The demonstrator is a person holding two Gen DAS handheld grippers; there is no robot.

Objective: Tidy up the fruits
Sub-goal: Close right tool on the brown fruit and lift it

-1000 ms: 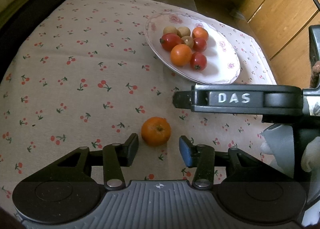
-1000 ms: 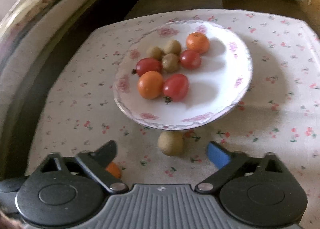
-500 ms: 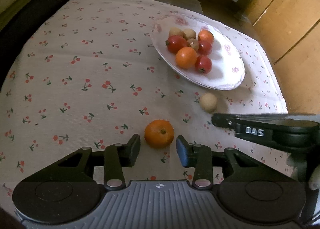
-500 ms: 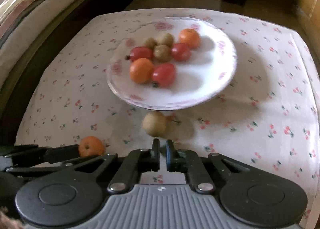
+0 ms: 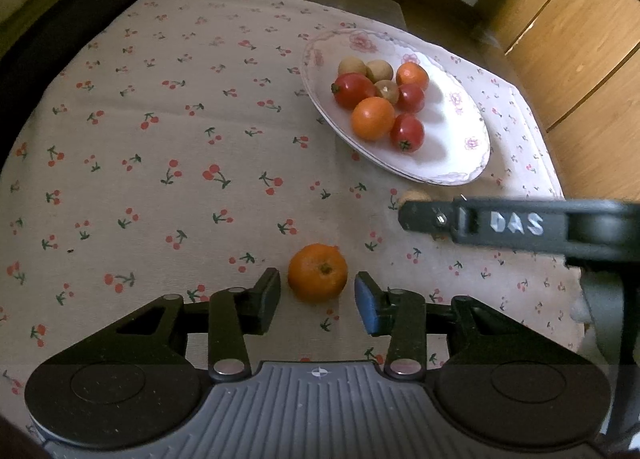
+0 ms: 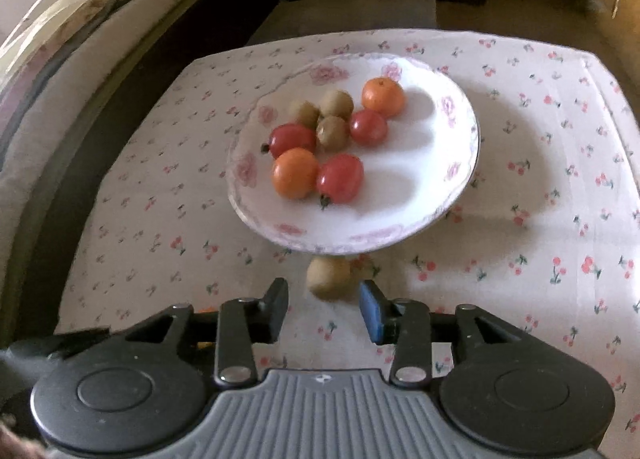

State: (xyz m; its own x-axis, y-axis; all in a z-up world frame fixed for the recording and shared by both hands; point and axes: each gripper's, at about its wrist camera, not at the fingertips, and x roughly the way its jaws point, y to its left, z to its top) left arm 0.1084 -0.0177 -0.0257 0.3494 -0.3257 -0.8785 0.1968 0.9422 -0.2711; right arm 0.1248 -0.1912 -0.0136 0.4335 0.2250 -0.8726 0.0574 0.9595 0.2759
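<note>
Two loose fruits lay off the plate [image 5: 460, 163]. An orange [image 5: 317, 272] sat between the left claw's [image 5: 317, 295] parted jaws, untouched. A longan [image 6: 329, 277], touching the plate's near rim, lay just ahead of the right claw [image 6: 324, 309], whose jaws had just been opening, nothing between them.

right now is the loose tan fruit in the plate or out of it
Out. The tan fruit lies on the cherry-print cloth just below the plate rim, ahead of the open right gripper, whose jaws have just been opening.
</note>
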